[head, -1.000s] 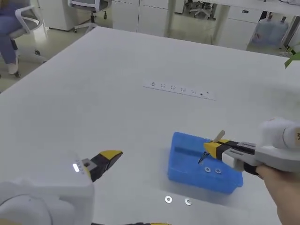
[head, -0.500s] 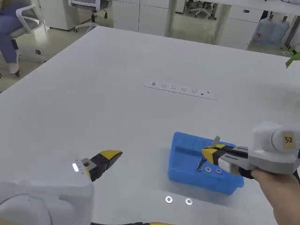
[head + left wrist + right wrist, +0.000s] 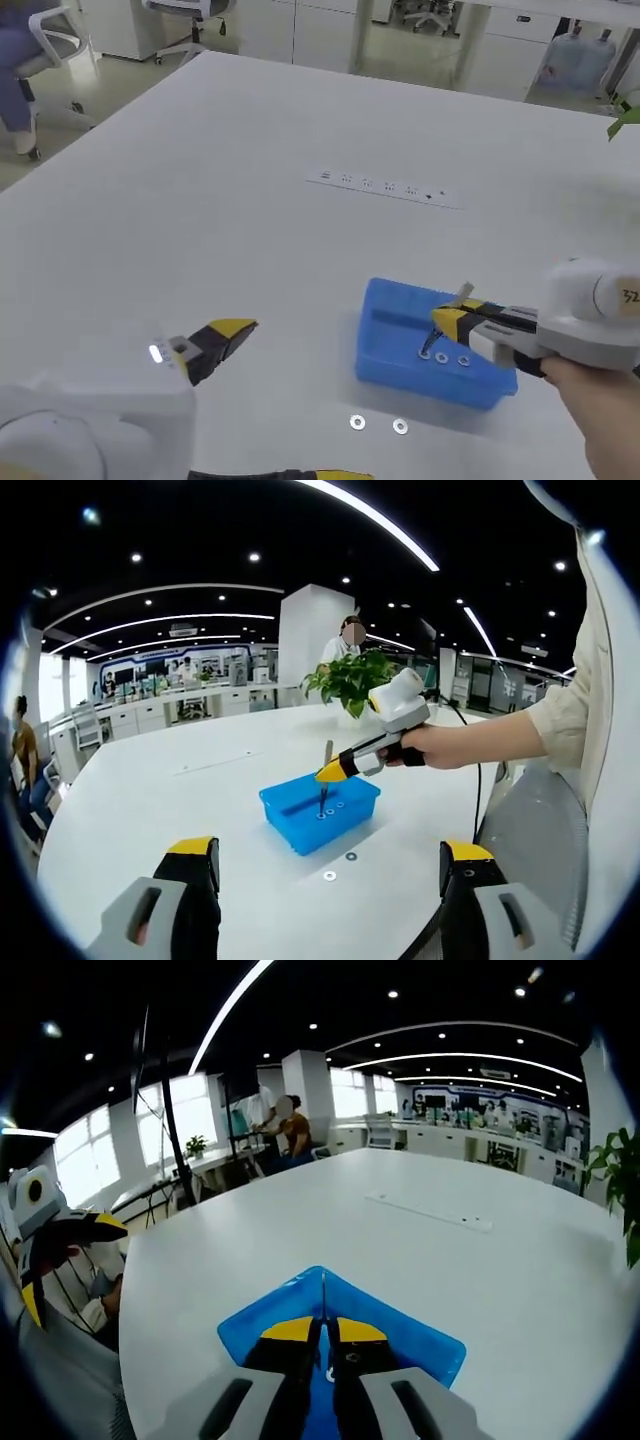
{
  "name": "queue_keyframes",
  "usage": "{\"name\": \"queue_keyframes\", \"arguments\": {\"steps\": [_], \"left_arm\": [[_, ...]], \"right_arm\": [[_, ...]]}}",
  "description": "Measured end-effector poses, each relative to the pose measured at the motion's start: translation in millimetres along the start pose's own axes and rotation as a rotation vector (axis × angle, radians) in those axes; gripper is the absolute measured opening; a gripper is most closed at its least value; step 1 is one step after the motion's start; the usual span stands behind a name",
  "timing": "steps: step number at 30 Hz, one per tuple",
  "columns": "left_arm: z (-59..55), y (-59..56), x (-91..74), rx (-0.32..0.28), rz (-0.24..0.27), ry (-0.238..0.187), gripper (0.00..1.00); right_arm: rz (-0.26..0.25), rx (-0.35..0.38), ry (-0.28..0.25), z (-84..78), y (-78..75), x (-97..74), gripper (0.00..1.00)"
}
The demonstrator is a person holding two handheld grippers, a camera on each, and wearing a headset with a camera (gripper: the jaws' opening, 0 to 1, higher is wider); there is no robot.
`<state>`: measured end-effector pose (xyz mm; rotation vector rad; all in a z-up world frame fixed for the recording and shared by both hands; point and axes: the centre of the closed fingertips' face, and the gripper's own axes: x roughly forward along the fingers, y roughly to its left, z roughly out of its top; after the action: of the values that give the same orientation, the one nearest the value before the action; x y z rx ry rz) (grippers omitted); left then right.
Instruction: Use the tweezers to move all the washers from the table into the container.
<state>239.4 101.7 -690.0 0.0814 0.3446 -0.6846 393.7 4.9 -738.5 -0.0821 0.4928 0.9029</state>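
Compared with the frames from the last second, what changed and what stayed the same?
The right gripper, shut on the tweezers, dipped slightly, taking the tips lower into the blue container, beside the washers inside. Whether one was released cannot be told. Unchanged: the left gripper hangs open, and two washers on the table lie in front of the container.

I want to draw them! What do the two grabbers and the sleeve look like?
The left gripper and right gripper have white-grey bodies and black jaws with yellow tips. The right one bears a 32, the left a white light. The sleeve is beige.
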Motion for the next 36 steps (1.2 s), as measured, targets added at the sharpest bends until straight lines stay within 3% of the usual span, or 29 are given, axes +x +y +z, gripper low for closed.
{"name": "queue_keyframes", "arguments": {"steps": [8,15,20,30,36], "left_arm": [[1.0,-2.5,4.0,0.007,-0.016,0.0,0.93],[-1.5,-3.7,4.8,0.006,-0.024,0.007,0.93],[-1.1,-5.4,5.9,0.009,-0.031,0.007,0.93],[-1.8,-6.9,4.5,0.011,-0.031,0.011,0.92],[-2.0,-7.5,4.3,0.011,-0.033,0.014,0.92]], "right_arm": [[0.019,0.073,-0.109,17.6,1.6,-21.7,0.02],[0.077,0.103,-0.15,23.3,25.3,-35.8,0.02],[0.122,0.119,-0.131,14.1,40.4,-37.2,0.02],[0.189,0.117,-0.027,-20.6,65.6,-29.3,0.02],[0.199,0.123,0.04,-45.2,66.2,-21.5,0.02]]}}
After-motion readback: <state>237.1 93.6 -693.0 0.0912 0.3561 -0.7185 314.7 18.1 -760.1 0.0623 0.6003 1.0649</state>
